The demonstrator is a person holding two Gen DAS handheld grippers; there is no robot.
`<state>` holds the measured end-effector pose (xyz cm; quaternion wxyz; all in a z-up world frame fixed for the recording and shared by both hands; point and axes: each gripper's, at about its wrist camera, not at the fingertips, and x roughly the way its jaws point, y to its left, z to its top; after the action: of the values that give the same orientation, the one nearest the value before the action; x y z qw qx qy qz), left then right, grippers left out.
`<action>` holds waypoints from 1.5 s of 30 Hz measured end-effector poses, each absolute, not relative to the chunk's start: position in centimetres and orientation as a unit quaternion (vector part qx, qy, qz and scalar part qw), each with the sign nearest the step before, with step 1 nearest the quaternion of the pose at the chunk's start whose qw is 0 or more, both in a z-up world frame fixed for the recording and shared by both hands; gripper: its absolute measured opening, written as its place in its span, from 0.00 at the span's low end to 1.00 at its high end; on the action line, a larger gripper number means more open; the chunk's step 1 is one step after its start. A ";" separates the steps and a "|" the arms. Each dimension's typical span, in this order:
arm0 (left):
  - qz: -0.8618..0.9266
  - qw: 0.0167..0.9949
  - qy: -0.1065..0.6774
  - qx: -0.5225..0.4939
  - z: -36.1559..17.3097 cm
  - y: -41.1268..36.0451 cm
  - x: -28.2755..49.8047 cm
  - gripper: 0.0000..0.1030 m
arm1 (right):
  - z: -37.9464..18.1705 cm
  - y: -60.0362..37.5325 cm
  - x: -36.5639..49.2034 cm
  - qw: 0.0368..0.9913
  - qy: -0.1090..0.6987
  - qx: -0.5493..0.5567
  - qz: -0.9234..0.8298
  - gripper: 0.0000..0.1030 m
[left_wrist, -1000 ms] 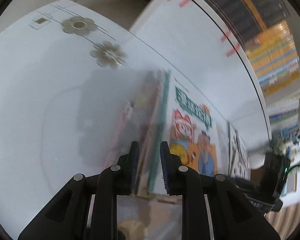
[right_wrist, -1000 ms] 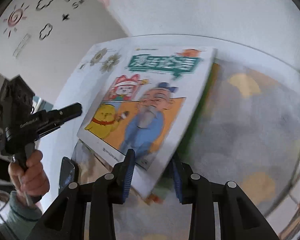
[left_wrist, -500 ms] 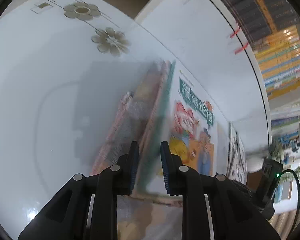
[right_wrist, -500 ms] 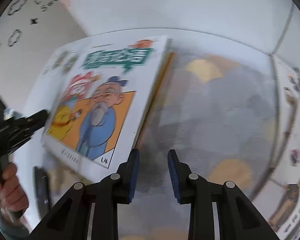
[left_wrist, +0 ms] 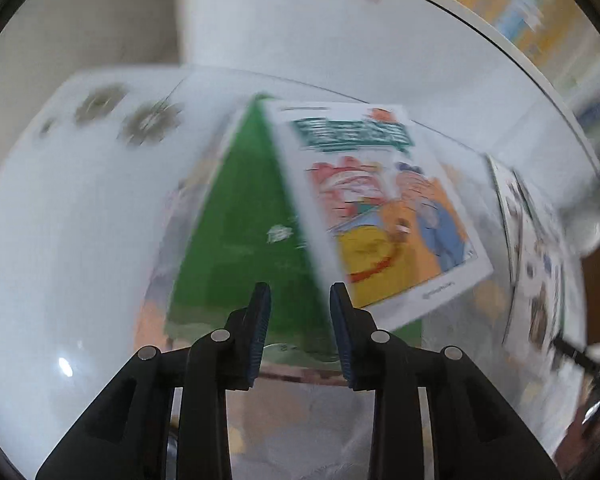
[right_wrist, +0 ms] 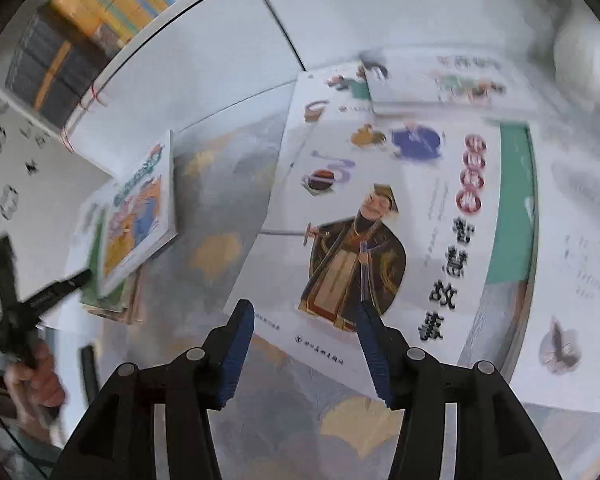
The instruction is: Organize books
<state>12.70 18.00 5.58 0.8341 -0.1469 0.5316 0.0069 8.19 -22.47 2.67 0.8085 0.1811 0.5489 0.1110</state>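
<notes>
**Both claws parting over the desk, neither holding a book**

The left gripper (left_wrist: 296, 300) points down at a small pile of books near the desk's (left_wrist: 60, 240) left edge. Its jaws are opening and stand narrow, with nothing pressed between the pads; the green book (left_wrist: 248, 240) lies behind and below them. On top of that green cover the cartoon book (left_wrist: 384, 208), white with an orange and yellow picture and a green title, sits askew, its lower corner hanging out past the pile toward the right. Two flower marks (left_wrist: 152, 122) show on the desk's far left corner.

The right gripper (right_wrist: 306, 320) hovers over the warrior book (right_wrist: 364, 248), a white-covered volume with a robed figure holding a sword, lying flat toward the desk's right side. Its jaws are opening, moderately wide, and empty; whether the tips touch the cover cannot be told. More white books (right_wrist: 452, 84) lie beyond it at the far right. In this view the pile with the cartoon book (right_wrist: 140, 220) sits at the left, apart from the warrior book, with patterned desk covering (right_wrist: 216, 248) between them. A hand (right_wrist: 36, 380) holds the left gripper beside the pile.
</notes>
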 end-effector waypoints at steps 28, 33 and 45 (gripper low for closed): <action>-0.042 0.811 0.505 -0.293 3.8 26.3 15.5 0.26 | 1.1 -0.4 21.0 0.793 0.576 -0.123 0.156 0.43; -0.017 0.831 0.520 -0.196 5.0 23.8 13.9 0.26 | 1.9 2.9 17.5 0.801 0.545 -0.185 0.165 0.35; -0.145 0.853 0.484 -0.128 10.7 11.7 11.6 0.57 | 5.6 -19.7 6.3 0.852 0.506 0.095 0.091 0.54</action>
<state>11.56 11.67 10.67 0.8534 -0.1283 0.4840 -0.1449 6.29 -19.65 5.63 0.8523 0.0951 0.5062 0.0914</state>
